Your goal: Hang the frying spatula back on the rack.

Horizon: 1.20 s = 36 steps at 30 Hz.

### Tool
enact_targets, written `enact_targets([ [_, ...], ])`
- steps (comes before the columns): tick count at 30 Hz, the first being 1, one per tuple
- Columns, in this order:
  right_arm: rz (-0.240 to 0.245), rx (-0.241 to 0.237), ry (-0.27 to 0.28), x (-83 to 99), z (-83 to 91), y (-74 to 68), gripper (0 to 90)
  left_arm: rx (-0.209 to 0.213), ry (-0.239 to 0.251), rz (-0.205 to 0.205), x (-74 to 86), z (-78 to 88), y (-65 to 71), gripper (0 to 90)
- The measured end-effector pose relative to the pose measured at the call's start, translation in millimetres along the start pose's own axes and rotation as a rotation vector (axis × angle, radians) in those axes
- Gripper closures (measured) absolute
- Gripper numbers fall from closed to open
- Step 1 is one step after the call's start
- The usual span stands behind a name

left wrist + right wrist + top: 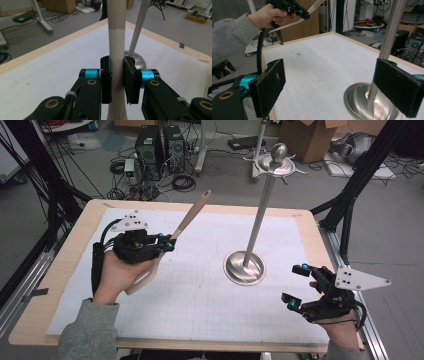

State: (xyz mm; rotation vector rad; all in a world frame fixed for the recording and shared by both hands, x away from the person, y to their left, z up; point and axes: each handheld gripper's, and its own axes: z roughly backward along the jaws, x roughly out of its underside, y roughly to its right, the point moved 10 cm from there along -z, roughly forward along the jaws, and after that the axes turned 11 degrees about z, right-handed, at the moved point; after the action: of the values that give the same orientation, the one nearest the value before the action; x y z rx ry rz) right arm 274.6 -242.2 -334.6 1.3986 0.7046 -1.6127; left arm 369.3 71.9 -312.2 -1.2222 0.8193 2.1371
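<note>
Clamped in my left gripper is a pale spatula, the jaws pressed onto its handle just above the blade end. My right gripper sits at the near right edge of the table with its jaws wide apart and nothing between them. I hold the spatula off the white mat, left of the metal stand. Its long axis runs diagonally: blade low and near by my left hand, handle tip rising up and away toward the far right, tilting toward the stand's pole. I judge the main risk is that tip clipping the pole as I swing across, which could rock the stand. The grip is also off-centre, so the handle could pivot between the pads.
</note>
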Motion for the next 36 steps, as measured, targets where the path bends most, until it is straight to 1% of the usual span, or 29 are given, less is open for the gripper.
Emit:
enact_targets([
  [3, 0.003, -0.002, 0.0, -0.1, 0.2, -0.2, 9.7, 0.002, 0.008, -0.01, -6.3, 1.1, 4.4, 77.9],
  [4, -0.001, -0.001, -0.001, 0.0, 0.4, -0.4, 9.7, 0.008, 0.015, -0.002, -8.6, 1.2, 6.6, 77.9],
  [7, 0.005, 0.001, 0.004, -0.3, 0.4, 0.5, 9.7, 0.018, 0.024, -0.014, -14.6, 2.5, 11.5, 77.9],
  [9, -0.005, -0.002, 0.002, -0.1, 0.7, -0.3, 9.7, 0.025, 0.03, -0.016, -17.9, 3.2, 14.7, 77.9],
  [12, -0.003, -0.001, 0.006, -0.5, 0.5, -0.2, 9.7, 0.033, 0.036, -0.022, -22.9, 3.4, 20.2, 77.9],
  [17, 0.001, -0.003, 0.009, -0.8, 0.8, -0.1, 9.7, 0.039, 0.034, -0.045, -27.8, 3.0, 28.4, 77.9],
  [26, -0.002, -0.003, 0.015, -1.7, 2.2, -0.2, 9.7, 0.071, 0.048, -0.059, -36.4, -1.2, 46.8, 77.9],
  [32, -0.004, -0.001, 0.018, -1.9, 3.0, 0.0, 9.7, 0.074, 0.055, -0.065, -42.4, -2.4, 52.5, 77.9],
  [33, -0.005, -0.001, 0.018, -1.9, 3.2, 0.0, 9.7, 0.07, 0.048, -0.076, -43.2, -2.7, 52.4, 77.9],
  [34, 0.0, 0.0, 0.019, -1.9, 3.4, 0.4, 9.7, 0.065, 0.048, -0.076, -44.1, -2.6, 52.1, 77.9],
  [36, -0.005, -0.001, 0.02, -2.2, 3.8, -0.1, 9.7, 0.068, 0.054, -0.07, -47.1, -1.9, 52.6, 77.9],
])
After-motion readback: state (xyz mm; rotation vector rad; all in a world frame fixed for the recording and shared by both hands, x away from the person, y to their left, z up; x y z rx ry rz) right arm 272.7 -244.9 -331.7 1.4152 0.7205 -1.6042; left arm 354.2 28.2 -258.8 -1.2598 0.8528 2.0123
